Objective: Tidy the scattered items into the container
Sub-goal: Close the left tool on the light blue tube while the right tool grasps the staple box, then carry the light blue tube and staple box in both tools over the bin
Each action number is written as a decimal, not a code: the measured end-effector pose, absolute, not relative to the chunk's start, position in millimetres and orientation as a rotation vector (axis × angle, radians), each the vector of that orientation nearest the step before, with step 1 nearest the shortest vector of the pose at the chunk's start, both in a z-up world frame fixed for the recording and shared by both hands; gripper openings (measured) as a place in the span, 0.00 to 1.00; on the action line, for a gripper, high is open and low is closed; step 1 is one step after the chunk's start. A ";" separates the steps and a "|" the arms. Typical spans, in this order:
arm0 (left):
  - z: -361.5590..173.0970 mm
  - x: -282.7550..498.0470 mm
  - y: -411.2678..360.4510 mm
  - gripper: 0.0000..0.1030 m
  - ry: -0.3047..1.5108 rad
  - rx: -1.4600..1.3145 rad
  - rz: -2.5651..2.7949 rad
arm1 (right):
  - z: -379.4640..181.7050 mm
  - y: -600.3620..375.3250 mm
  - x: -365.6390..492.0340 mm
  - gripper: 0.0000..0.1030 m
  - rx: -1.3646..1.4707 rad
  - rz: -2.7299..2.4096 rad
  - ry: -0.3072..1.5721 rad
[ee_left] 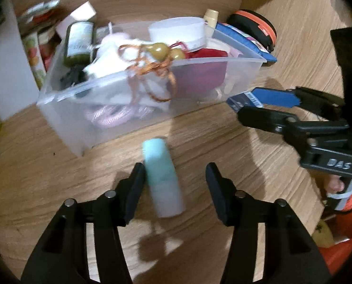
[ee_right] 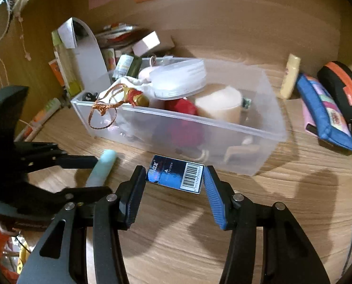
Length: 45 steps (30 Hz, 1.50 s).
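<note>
A small blue box (ee_right: 174, 176) with a barcode sits crosswise between the jaws of the right gripper (ee_right: 174, 179). Its long side runs from one pad to the other, and both pads press on its ends, so the jaws are clamped on it. It looks lifted a little above the wooden bench (ee_right: 282, 201), just in front of the clear plastic container (ee_right: 223, 142).

A pale green tube (ee_left: 163, 177) lies on the bench with its long side pointing away toward the container, tipped a bit to the left. It is between the jaws of the left gripper (ee_left: 176, 177). The jaws are apart. The left pad is right at the tube's side, and the right pad is clear of it. The tube is blurry, so I cannot read anything on it.

The container is already quite full. A white round tub (ee_right: 179, 79), a cream cup (ee_right: 219, 105), something red (ee_right: 182, 107), a dark green bottle (ee_left: 77, 42) and a gold ornament on an orange cord (ee_left: 160, 51) are in it. The cord hangs over the front wall.

To the right of the container lie a blue pouch (ee_right: 325, 116) and a black and orange case (ee_right: 344, 90), with a small cream bottle (ee_right: 289, 75) nearby. Papers and boxes pile up behind the container on the left, too blurred to name.
</note>
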<state>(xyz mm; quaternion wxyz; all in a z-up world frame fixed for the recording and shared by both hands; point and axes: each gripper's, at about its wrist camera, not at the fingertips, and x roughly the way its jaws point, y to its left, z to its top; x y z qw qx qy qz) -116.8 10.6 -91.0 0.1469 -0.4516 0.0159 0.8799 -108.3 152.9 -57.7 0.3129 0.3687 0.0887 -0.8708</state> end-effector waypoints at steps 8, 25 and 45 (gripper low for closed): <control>-92.6 -111.6 24.2 0.24 0.217 -1.286 2.608 | -52.9 174.3 -106.9 0.46 0.949 -2.314 0.189; -22.3 -90.1 -0.2 0.24 0.001 -0.970 2.720 | -11.8 185.0 -104.0 0.46 0.817 -2.380 0.144; 3.7 -136.1 -24.6 0.24 -0.057 -0.935 2.741 | -0.6 185.7 -152.1 0.46 0.843 -2.442 0.153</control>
